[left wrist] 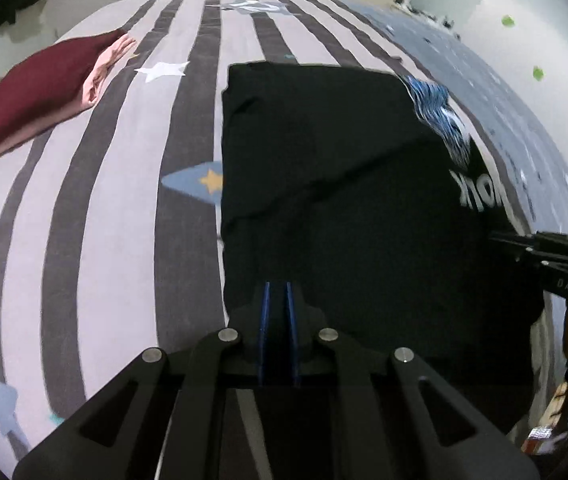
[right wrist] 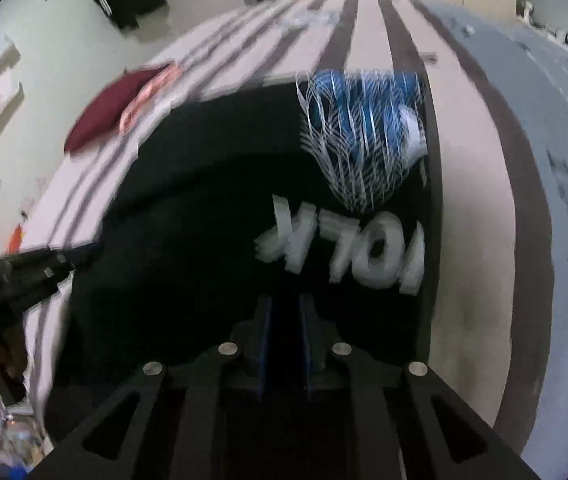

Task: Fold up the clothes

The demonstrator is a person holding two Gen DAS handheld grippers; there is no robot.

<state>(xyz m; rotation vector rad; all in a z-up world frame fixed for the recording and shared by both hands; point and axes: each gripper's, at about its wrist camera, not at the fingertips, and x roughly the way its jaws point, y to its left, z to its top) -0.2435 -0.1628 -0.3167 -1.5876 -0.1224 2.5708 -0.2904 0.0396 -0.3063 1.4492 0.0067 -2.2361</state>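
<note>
Centrally, a black T-shirt (left wrist: 324, 184) is laid out on a bed with a striped cover (left wrist: 104, 220), its cloth partly folded over itself. A blue and white graphic (left wrist: 440, 120) and white lettering (left wrist: 476, 190) are seen toward two and three o'clock on the shirt in the left wrist view; in the right wrist view the same print (right wrist: 364, 140) is placed at about one o'clock, with the letters (right wrist: 344, 248) just below it, read upside down.

The left gripper (left wrist: 278, 292) is found at six o'clock of its own view, directly over the near edge of the shirt. Its blue-lined fingers (left wrist: 265, 320) are drawn close together with only a narrow slit between them, but whether cloth is pinched there cannot be told against the dark fabric. The right gripper (right wrist: 286, 304) is likewise set at six o'clock of its view, over the black cloth, with its fingers (right wrist: 265, 340) nearly closed; a grip on the shirt cannot be confirmed, and this view is smeared by blur.

Each tool is also caught by the other camera: the right gripper at four o'clock in the left view, the left gripper at nine o'clock in the right view.

A folded maroon garment (left wrist: 40, 92) is stacked on a pink one (left wrist: 100, 68) at ten o'clock on the bed, well apart from the shirt.
</note>
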